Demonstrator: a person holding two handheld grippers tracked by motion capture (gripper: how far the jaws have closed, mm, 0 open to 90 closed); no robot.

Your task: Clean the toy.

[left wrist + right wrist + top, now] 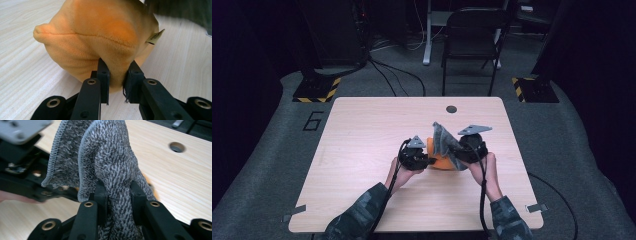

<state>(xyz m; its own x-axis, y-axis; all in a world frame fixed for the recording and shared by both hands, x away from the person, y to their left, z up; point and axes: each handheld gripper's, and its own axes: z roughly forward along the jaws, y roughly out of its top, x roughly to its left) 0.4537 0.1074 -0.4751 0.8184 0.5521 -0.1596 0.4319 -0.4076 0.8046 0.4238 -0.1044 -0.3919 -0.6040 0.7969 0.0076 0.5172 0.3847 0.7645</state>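
High view: the orange plush (441, 161) lies on the table (362, 150), mostly hidden between left gripper (430, 161) and right gripper (458, 150), under the grey cloth (443, 137).

Left gripper view: jaws pinch a plush fold; cloth blurred.

Right gripper view: jaws clamp bunched cloth, covering the plush.

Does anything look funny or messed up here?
Nothing looks broken or spilled. The grey cloth is bunched and stands up crooked because the right gripper pinches it. The left gripper squeezes a fold of the orange plush toy, denting it.
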